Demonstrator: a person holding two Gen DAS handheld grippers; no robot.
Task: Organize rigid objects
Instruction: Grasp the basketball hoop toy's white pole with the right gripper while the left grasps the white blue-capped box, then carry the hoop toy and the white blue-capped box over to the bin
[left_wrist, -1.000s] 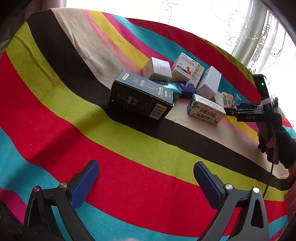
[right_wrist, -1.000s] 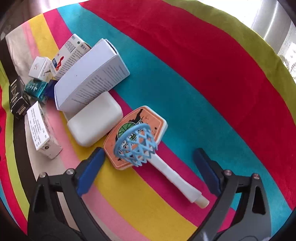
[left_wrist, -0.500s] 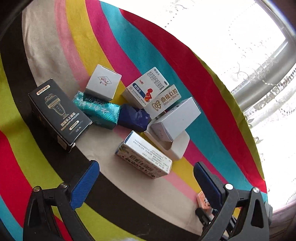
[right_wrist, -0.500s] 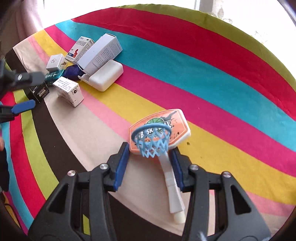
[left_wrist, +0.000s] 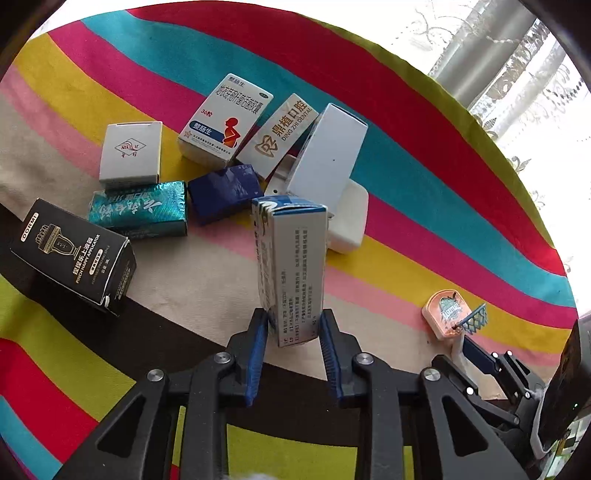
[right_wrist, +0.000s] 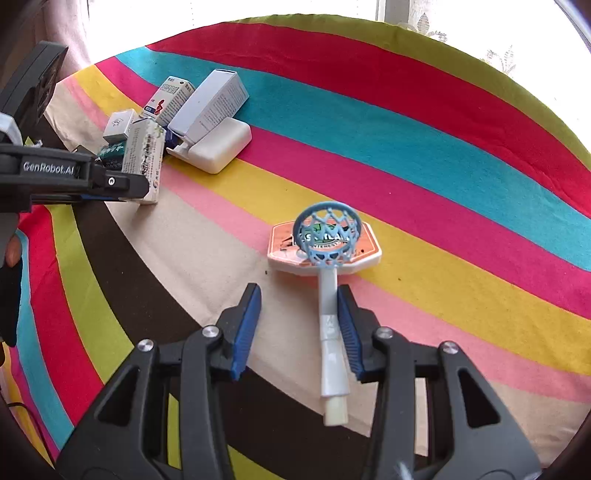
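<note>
**Box end-on in left tongs, hoop pole loose in right**

Left wrist view: left tongs (left_wrist: 292, 317) closing on the near end of the white-and-blue box (left_wrist: 295, 258), both pads against its sides. Long axis of the box straight out toward 12 o'clock, far end overlapping the pile. Beyond it, black box (left_wrist: 70, 254) at 10 o'clock, teal packet (left_wrist: 136, 214) and navy packet (left_wrist: 221, 192) at 11, white case (left_wrist: 349, 221) at 1 — all on the striped cloth (left_wrist: 406, 92).

Right wrist view: right tongs (right_wrist: 299, 291) partly closed but not pinching. Toy hoop (right_wrist: 325, 240) dead ahead at 12 o'clock, its pole (right_wrist: 328, 314) running back between the jaws, leaning on the right pad, clear gap to the left pad.

Likely crux: box already aligned with the pile ahead, so the left hand nearer to a tidy placement; right in need of a firmer squeeze first.
</note>
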